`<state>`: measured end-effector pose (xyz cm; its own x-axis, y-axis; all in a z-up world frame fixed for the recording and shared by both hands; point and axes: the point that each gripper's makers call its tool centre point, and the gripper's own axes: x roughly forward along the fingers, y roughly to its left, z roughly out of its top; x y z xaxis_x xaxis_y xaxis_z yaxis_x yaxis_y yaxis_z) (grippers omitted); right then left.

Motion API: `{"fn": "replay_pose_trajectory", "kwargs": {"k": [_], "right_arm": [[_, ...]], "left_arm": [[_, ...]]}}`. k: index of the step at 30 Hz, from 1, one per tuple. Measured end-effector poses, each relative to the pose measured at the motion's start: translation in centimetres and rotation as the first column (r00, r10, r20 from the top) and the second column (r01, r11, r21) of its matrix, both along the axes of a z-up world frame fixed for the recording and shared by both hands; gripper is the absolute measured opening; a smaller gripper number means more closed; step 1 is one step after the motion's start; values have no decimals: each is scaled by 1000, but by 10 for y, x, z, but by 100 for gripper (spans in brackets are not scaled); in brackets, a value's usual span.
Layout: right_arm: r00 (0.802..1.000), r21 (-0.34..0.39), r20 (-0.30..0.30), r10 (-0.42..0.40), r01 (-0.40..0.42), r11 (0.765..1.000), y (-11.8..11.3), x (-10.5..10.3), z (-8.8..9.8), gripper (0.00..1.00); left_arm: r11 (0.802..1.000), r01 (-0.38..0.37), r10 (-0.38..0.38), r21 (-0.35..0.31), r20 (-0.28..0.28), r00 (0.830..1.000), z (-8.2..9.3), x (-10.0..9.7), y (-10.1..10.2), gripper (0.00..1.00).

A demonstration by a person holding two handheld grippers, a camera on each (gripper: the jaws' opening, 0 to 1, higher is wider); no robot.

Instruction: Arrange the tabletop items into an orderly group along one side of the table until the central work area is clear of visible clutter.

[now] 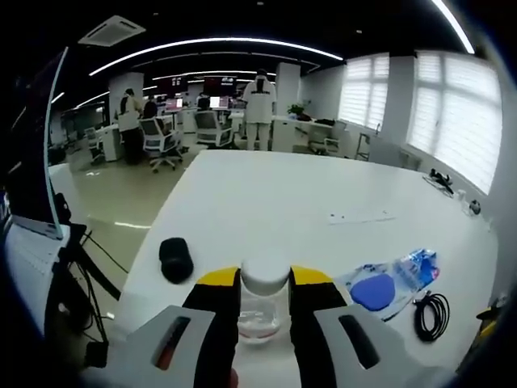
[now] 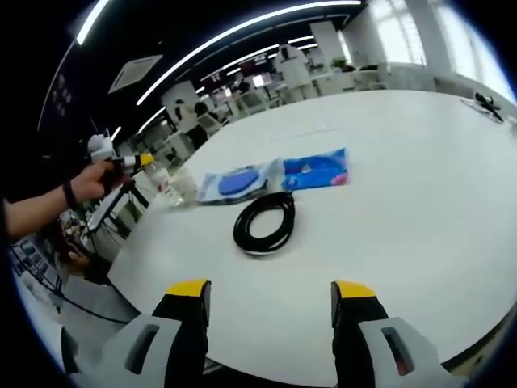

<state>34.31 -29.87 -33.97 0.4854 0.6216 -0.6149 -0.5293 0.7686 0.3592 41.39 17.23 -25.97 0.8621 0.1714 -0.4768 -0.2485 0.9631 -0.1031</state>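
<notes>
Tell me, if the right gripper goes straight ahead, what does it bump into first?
Probably the black cable. The right gripper is open with bare table between its jaws, and the coiled cable lies straight ahead. Depth is hard to judge, so it might pass above it.

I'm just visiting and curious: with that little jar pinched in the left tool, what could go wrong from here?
1. The jar is clear with a smooth look, and the left tool grips it just under the lid; it might slip or tip.
2. It sits near the table edge, beside the black cap, so a nudge could send either off.
3. The right tool is open above the cable, whose loops might snag.
</notes>
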Motion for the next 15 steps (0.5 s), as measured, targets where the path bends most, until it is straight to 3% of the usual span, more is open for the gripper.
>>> {"fn": "replay_pose_trajectory", "kwargs": {"k": [3, 8, 15], "right_arm": [[1000, 2, 0, -7, 7, 1000, -2, 2, -1, 61], [1000, 5, -3, -14, 14, 1000, -3, 1, -1, 61], [1000, 9, 5, -6, 6, 1000, 0, 1, 3, 61]], "left_arm": [[1000, 1, -1, -6, 0, 1000, 0, 2, -3, 21], [997, -36, 37, -70, 9, 999, 1, -4, -2, 23], [996, -31, 33, -83, 26, 999, 9, -6, -8, 30]]}}
